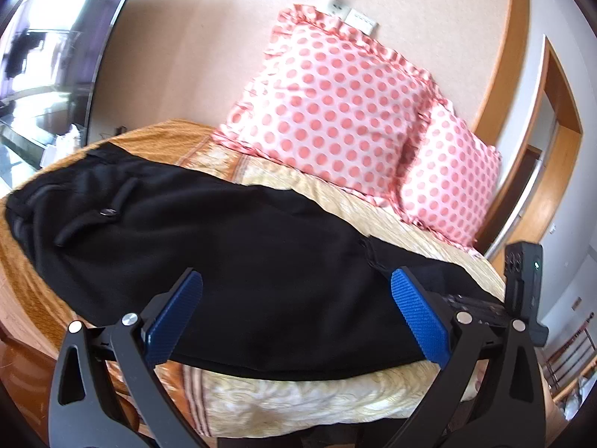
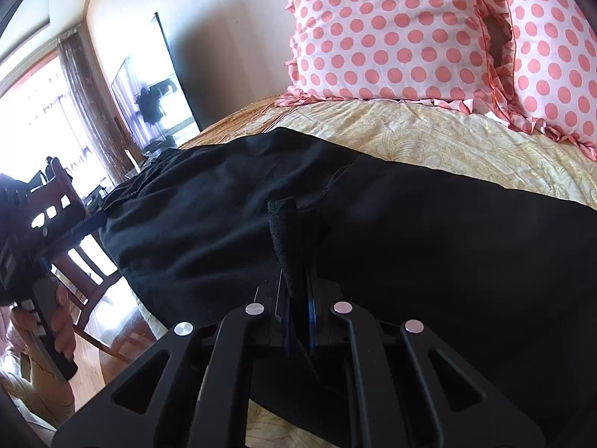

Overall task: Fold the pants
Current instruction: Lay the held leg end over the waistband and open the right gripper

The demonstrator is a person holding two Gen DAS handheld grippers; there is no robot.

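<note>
Black pants [image 1: 231, 246] spread across a yellow bedspread [image 1: 328, 399] below two polka-dot pillows [image 1: 335, 100], left gripper [image 1: 296, 315] spread apart over them, right gripper [image 2: 298, 257] clamped on a pinch of their cloth.

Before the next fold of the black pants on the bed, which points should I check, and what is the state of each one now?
1. Right gripper pinches fabric of the black cloth pants: ok, jaws shut on a fold.
2. Left gripper is free to take a new hold: ok, its blue pads stand wide apart with nothing clamped.
3. Pants lie on the yellow patterned bedspread, not hanging off it: cannot tell, the far end is hidden.
4. Pink polka-dot pillows are apart from the pants: ok.
5. Fabric lies smooth: not ok, a seam ridge shows near the grip.
</note>
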